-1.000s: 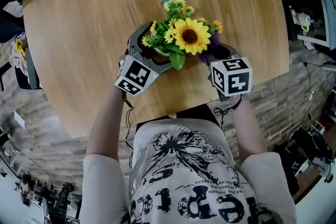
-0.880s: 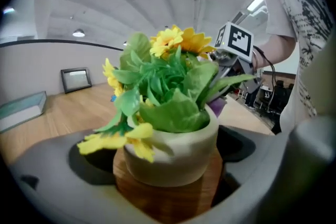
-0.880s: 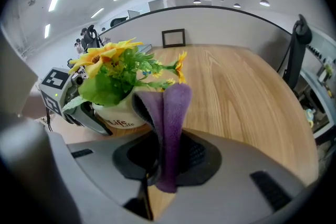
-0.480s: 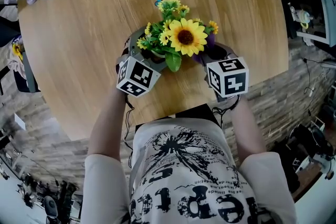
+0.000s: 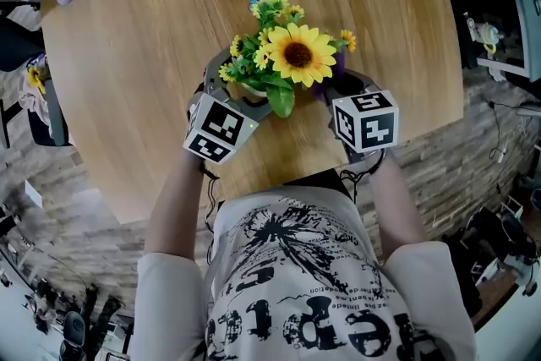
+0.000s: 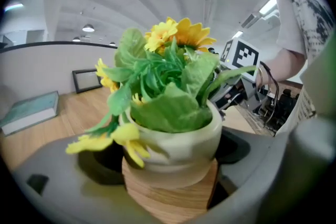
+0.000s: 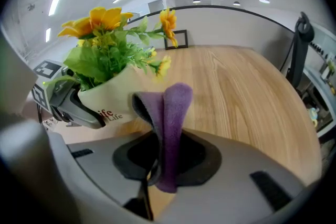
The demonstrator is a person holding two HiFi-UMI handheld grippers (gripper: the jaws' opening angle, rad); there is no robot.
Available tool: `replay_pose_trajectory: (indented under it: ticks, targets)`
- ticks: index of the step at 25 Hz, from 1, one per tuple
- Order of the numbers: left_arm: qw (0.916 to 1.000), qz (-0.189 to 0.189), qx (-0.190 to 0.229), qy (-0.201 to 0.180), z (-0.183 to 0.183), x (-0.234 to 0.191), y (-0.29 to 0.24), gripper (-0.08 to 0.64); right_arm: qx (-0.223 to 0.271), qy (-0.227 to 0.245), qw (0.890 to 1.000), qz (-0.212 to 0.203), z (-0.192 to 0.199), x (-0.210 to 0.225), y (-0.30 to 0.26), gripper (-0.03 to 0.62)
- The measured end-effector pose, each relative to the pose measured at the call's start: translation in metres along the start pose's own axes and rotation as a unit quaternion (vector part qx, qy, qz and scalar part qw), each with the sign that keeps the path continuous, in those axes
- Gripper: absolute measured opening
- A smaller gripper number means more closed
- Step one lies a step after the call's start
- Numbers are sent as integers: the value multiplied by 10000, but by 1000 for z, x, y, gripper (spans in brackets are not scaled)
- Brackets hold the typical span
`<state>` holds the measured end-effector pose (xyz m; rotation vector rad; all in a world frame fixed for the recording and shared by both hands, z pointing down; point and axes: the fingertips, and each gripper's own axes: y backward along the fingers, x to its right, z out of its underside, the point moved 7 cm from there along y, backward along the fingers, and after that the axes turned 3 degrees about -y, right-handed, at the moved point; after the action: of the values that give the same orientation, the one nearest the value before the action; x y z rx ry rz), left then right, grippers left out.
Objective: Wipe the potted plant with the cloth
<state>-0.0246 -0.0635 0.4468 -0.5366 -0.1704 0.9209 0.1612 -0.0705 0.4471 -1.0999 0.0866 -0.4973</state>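
1. Potted plant (image 5: 283, 63) has shifted slightly up the head view since a second ago, over the wooden table (image 5: 152, 80) in front of the person.
2. Left gripper (image 5: 235, 87): jaws just closed in and now clamp the pot.
3. Right gripper (image 7: 163, 165): pinching the purple cloth (image 7: 170, 128), just beside the pot.

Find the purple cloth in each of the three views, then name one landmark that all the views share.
Head view: the cloth is a small purple patch at the right edge of the potted plant.
Left gripper view: the cloth is not visible.
Right gripper view: the cloth stands at centre, just right of the potted plant.
Shared landmark: the potted plant, which also fills the middle of the left gripper view.
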Motion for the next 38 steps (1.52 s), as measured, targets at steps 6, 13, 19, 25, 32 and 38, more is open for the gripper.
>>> replay_pose_trajectory:
  ticks: [6,13,19,25,32,38]
  targets:
    - [9991,-151,223,318,-27,-20,42,508,333,93,9984,-439,-25,-36,1,84]
    - [9977,-379,375,417,-67,-22,75,509,1025,728,9819,-1420,-55,-78,22,81]
    - [9970,-557,497,227,-92,-22,91,509,1712,1371,9604,-1721,-73,-94,39,80]
    - [9938,-707,764,390,-108,-16,104,509,2059,1408,9450,-2117,-85,-99,56,77]
    - [9911,-447,1097,606,-113,-23,125,509,2316,1898,9160,-2669,-91,-143,55,74]
    - [9910,-475,1143,510,-108,-26,142,509,2371,2099,9049,-2845,-85,-173,54,74]
